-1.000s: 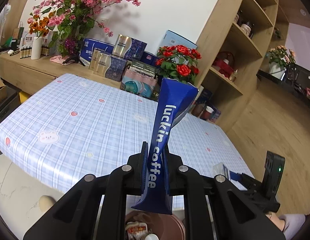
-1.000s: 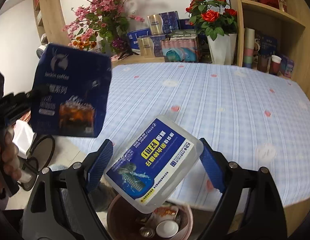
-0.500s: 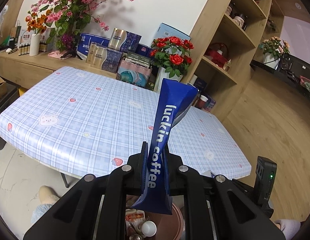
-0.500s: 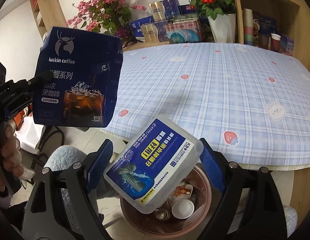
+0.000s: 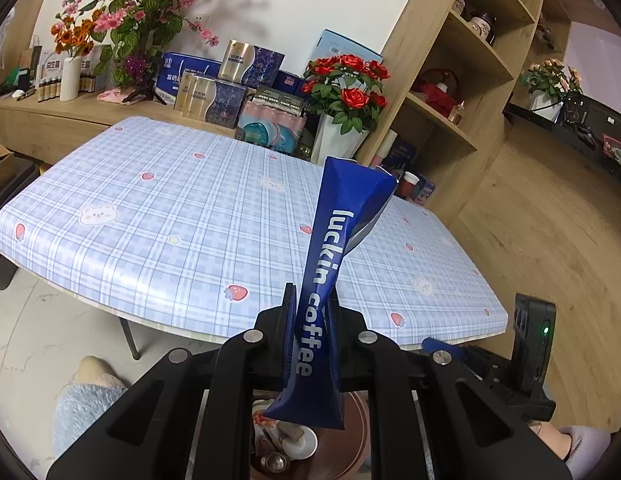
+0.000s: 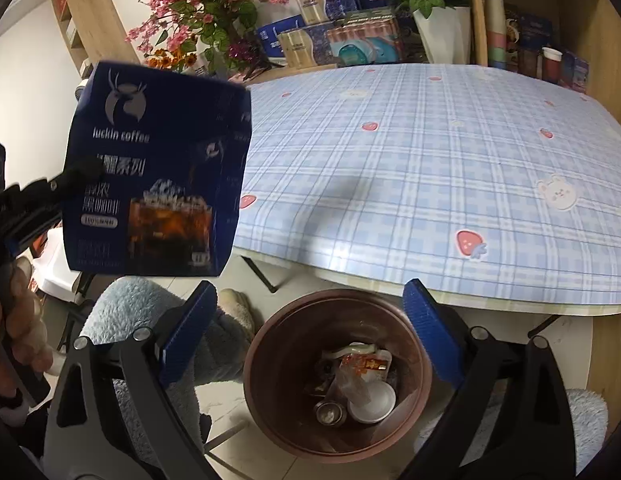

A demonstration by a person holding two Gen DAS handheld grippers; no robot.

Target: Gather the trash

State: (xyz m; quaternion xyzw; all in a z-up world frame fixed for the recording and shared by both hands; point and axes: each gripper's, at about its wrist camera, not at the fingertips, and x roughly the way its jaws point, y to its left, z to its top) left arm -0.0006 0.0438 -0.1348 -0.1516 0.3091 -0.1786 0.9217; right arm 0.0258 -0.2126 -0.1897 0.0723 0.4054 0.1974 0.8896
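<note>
The left gripper point(image 5: 310, 344) pinches the luckin coffee box point(image 5: 334, 280), its long axis pointing up-frame. The brown bin point(image 6: 338, 396) sits directly below, at bottom centre. The right gripper point(image 6: 310, 336) gapes wide, empty, over the bin.

Left wrist view looks forward along its fingers, level across the table point(image 5: 182, 216) toward the shelving at upper right of frame, with the coffee box point(image 5: 330, 280) close at centre. Right wrist view tilts downward, close above the trash bin point(image 6: 270, 408) at lower centre. Both views share the table, coffee box point(image 6: 154, 172) and bin point(image 5: 354, 436).
</note>
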